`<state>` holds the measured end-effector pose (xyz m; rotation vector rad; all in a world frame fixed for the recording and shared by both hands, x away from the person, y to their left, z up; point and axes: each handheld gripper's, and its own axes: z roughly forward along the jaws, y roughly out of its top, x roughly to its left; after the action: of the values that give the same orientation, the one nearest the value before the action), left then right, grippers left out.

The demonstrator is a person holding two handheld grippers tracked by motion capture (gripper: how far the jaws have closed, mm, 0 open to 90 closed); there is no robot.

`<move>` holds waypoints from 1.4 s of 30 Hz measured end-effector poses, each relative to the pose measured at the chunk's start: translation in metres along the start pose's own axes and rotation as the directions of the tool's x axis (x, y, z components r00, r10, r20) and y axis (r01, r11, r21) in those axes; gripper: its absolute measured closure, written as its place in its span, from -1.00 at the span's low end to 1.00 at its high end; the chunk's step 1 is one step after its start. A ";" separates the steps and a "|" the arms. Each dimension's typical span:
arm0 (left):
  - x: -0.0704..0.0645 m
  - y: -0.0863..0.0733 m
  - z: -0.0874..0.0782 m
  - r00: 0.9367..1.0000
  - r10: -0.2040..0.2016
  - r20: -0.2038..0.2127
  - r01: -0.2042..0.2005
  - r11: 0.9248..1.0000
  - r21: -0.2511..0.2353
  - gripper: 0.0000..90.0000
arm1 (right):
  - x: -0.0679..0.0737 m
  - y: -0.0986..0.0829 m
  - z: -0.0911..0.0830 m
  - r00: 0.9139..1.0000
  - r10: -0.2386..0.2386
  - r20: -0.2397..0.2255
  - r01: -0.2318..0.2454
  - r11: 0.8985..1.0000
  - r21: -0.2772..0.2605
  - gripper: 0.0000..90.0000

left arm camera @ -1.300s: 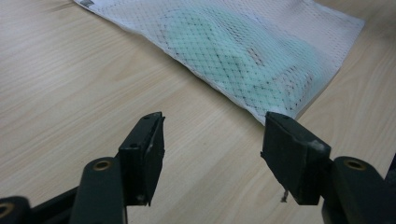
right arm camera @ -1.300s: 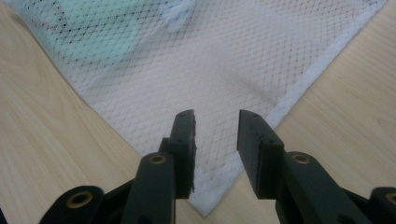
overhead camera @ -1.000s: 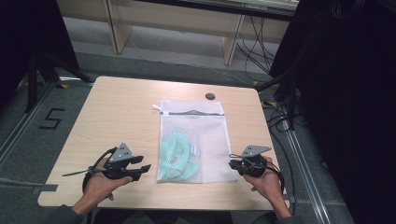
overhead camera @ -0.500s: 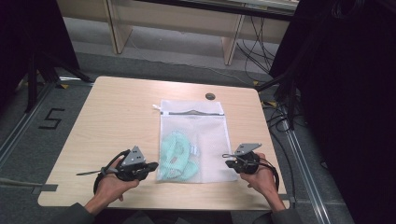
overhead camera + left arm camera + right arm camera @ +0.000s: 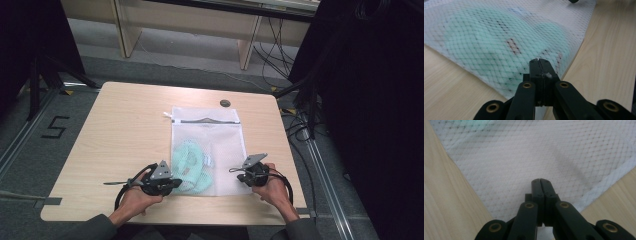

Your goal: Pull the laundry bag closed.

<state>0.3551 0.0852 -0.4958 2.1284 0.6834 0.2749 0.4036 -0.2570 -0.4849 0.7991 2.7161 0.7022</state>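
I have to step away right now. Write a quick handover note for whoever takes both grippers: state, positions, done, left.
Left gripper: jaws closed, over the near-left corner of the white mesh laundry bag; whether mesh is pinched, I cannot tell.
Right gripper: jaws closed, over the bag's near-right corner; same doubt.
The bag lies flat at mid-table, zipper edge at the far side, apparently zipped. The mint-green garment is inside, bunched toward the near-left.
Done: garment in the bag, grippers at both near corners.
Left: probably check both grips, then lift or move the bag evenly.
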 end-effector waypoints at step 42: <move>0.071 -0.007 0.003 0.996 0.004 -0.086 0.011 0.986 0.167 0.98 | 0.062 0.029 0.014 0.974 -0.175 -0.147 0.182 0.983 0.033 1.00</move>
<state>0.4122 0.1259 -0.5063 2.2857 0.7840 0.3180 0.3701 -0.1958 -0.4868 0.5224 2.8964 0.6829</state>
